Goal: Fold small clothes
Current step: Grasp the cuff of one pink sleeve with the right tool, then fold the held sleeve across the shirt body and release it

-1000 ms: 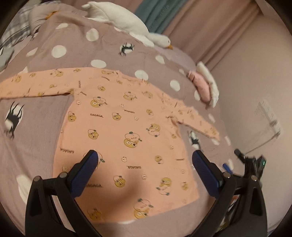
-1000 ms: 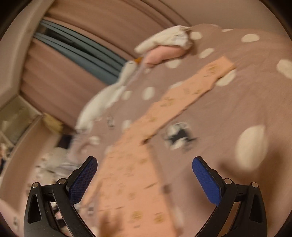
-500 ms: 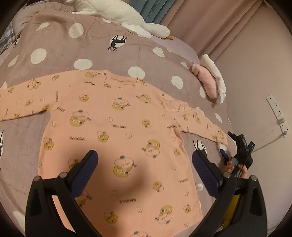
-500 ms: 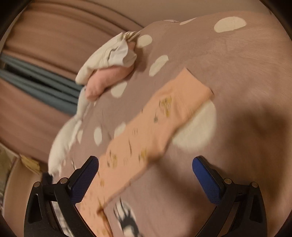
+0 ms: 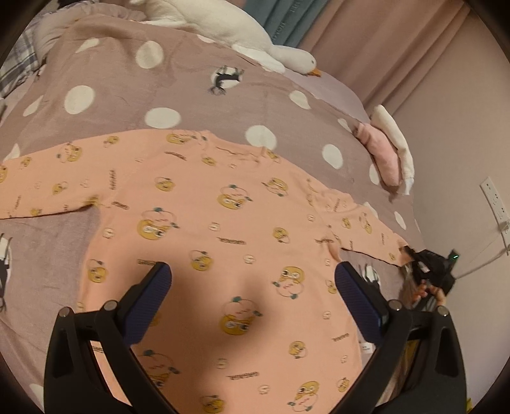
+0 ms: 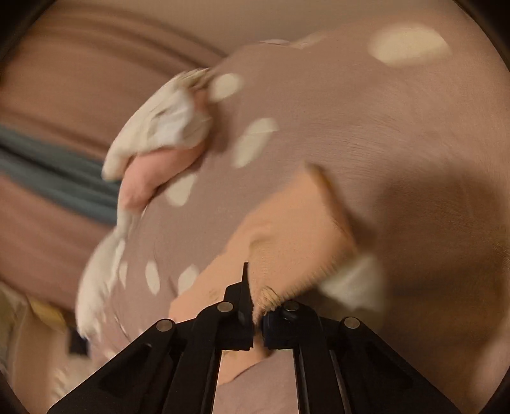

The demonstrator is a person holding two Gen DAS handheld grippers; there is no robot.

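Note:
A peach long-sleeved child's shirt (image 5: 223, 229) with yellow cartoon prints lies flat on the bed, both sleeves spread out. My left gripper (image 5: 251, 286) is open and empty, hovering over the shirt's body. My right gripper (image 6: 258, 318) is shut on the cuff of the shirt's right sleeve (image 6: 296, 235); it also shows in the left wrist view (image 5: 427, 270) at the sleeve's end near the bed's right edge. The right wrist view is blurred.
The bed has a mauve cover with white dots (image 5: 159, 117). A white plush goose (image 5: 223, 28) lies at the back. Folded pink and white clothes (image 5: 389, 153) sit at the right edge, also in the right wrist view (image 6: 159, 140). A wall with a socket (image 5: 494, 200) stands right.
My right gripper came down onto the sleeve cuff and closed on it. My left gripper moved forward and lower over the shirt's body, still open.

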